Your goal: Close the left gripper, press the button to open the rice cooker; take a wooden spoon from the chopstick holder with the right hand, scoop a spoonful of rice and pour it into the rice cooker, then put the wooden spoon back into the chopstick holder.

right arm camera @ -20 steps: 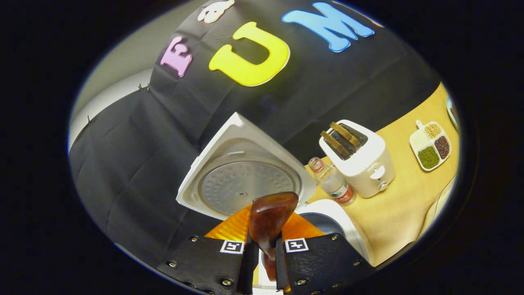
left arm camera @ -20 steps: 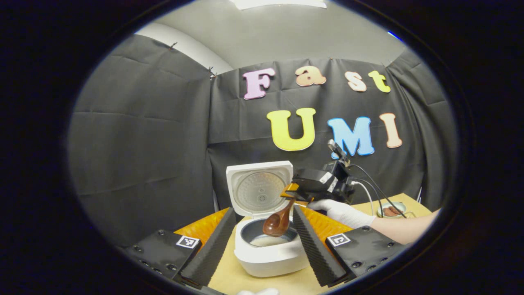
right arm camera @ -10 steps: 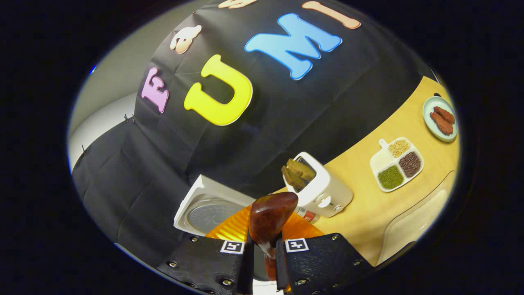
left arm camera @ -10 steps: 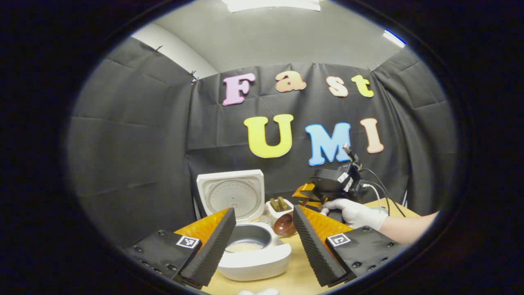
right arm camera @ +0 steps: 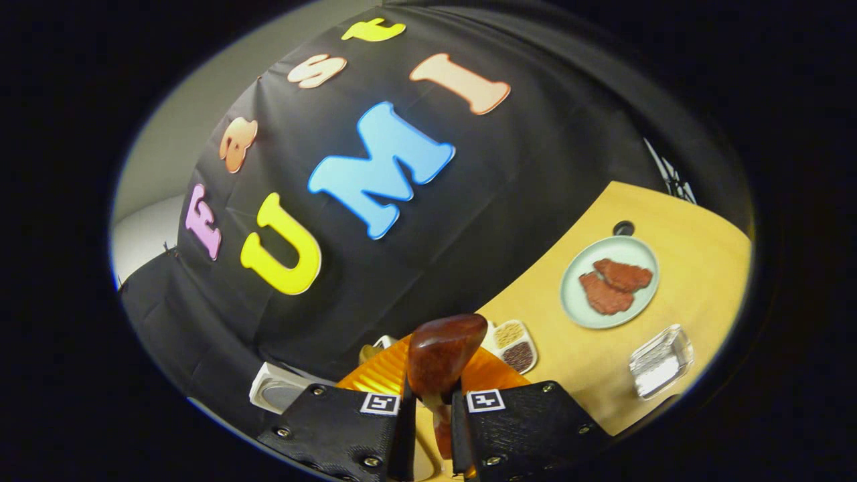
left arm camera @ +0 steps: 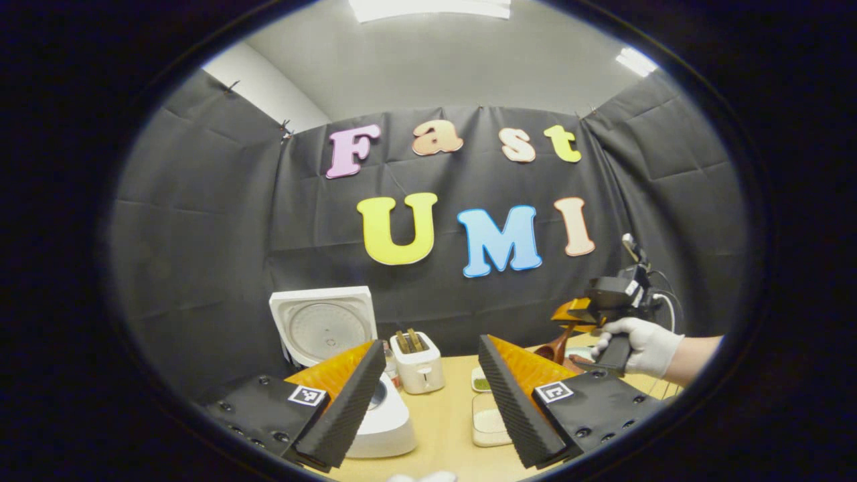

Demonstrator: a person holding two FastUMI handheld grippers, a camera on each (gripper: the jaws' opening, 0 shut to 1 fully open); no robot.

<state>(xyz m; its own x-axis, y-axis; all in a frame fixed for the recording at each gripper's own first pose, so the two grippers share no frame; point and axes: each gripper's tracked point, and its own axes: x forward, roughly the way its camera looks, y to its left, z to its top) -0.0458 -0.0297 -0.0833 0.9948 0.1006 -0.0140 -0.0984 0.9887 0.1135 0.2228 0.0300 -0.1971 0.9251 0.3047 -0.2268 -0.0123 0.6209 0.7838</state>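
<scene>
Now, right gripper (right arm camera: 428, 408): jaws clenched on the handle of the wooden spoon (right arm camera: 445, 351); the glossy dark-brown bowl stands up between the fingers.
Right hand (left arm camera: 636, 345): white-gloved, fist wrapped round the grip at the far right of the left gripper view, bare forearm running off to the edge; the right gripper (left arm camera: 572, 314) it carries points left with the wooden spoon (left arm camera: 556, 348) hanging below it over the table (left arm camera: 448, 415).
Left gripper (left arm camera: 428, 395): jaws released and wide apart, ribbed pads facing each other, held low over the table.
Rice cooker (left arm camera: 348, 375): white, smooth, rounded body, square lid upright with a round metal inner plate; left of the toaster.
Toaster (left arm camera: 418, 361): white, boxy, two brown slices standing in the slots.
Table: pale wood, flat.
Plate (right arm camera: 609, 271): round, pale green, two reddish-brown pieces on it.
Divided dish (right arm camera: 514, 345): white, grains in its compartments, just past the spoon.
Clear tray (right arm camera: 659, 361): small, rectangular, shiny.
</scene>
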